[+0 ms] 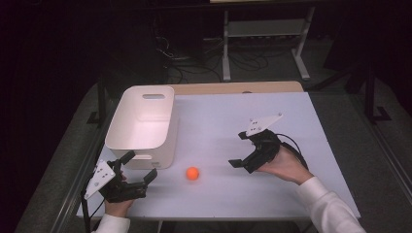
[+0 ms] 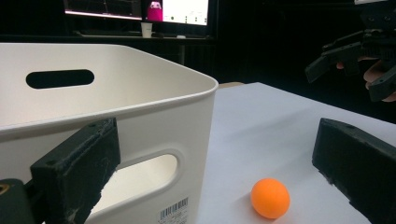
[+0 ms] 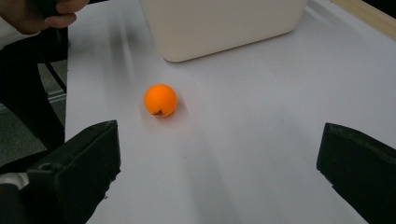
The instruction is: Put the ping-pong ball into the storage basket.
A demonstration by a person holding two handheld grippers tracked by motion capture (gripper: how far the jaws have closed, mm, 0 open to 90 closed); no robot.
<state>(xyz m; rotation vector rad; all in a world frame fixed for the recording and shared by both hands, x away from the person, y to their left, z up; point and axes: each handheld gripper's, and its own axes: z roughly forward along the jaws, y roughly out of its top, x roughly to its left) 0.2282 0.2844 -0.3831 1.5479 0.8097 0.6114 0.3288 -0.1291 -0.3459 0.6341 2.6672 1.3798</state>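
Overhead, the small orange plastic ball sits on the white table between my gaping left gripper and right gripper, near the white plastic bin. Through the left gripper view, I'd centre both pads around it. Through the right gripper view, I'd hold clear.

In the left gripper view, the white bin runs off the frame at 9 o'clock and at 6 o'clock, and its barcode label is too small to read. The left hand-held gripper is cut by the bottom edge — the 3 o'clock jaw also by the right edge. In the right gripper view, the bin is cropped at 12 o'clock, and the dark mark on the orange ball — at its 6 o'clock — is too blurred to make out.
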